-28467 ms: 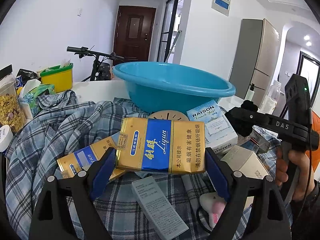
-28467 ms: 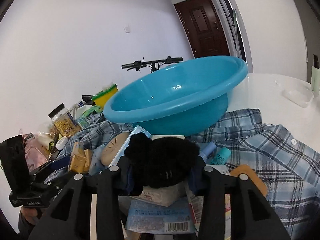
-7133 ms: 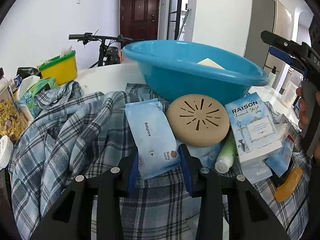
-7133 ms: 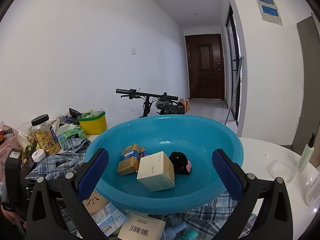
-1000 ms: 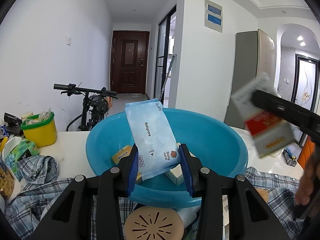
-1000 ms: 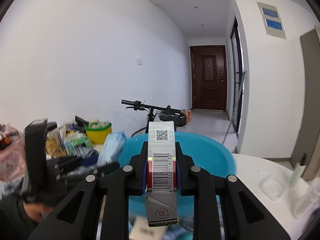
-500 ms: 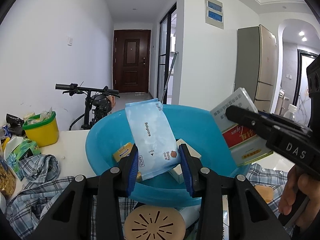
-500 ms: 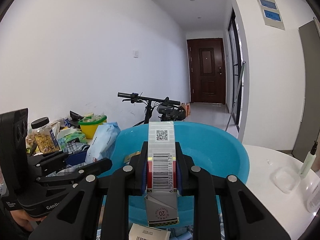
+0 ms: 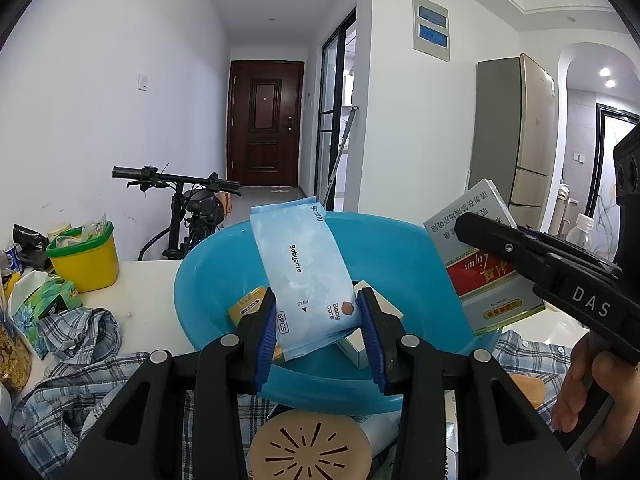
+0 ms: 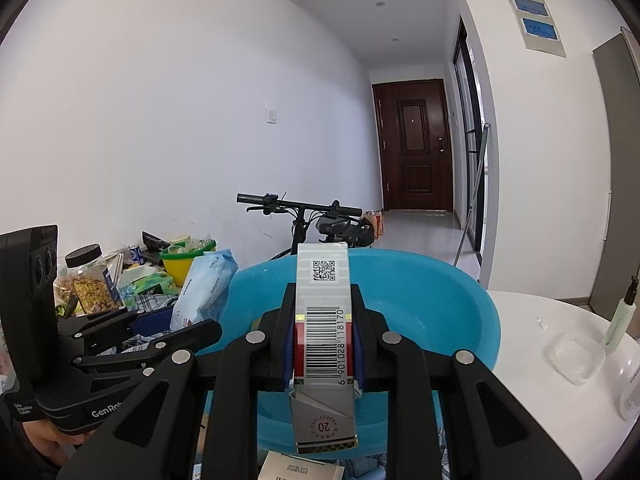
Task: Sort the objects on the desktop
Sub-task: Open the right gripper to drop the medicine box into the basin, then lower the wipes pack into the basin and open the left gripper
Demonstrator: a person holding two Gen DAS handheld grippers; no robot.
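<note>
My left gripper (image 9: 316,308) is shut on a pale blue Babycare wipes pack (image 9: 300,264), held upright over the near side of the blue basin (image 9: 200,280). In the basin lie a yellow box (image 9: 248,304) and a white box (image 9: 384,308). My right gripper (image 10: 323,320) is shut on a silver and red cigarette carton (image 10: 323,320), standing on end above the basin's (image 10: 440,312) near rim. The carton (image 9: 484,280) shows at the right in the left wrist view, and the wipes pack (image 10: 204,288) at the left in the right wrist view.
A plaid shirt (image 9: 80,360) and a round tan disc (image 9: 308,448) lie in front of the basin. A yellow tub (image 9: 84,264) and a snack jar (image 10: 92,284) stand at the left. A clear container (image 10: 576,356) and a bottle (image 10: 618,320) are at the right. A bicycle (image 9: 188,204) stands behind.
The right gripper has come down with the carton, closer to the basin. The left gripper and its wipes pack have stayed in place.
</note>
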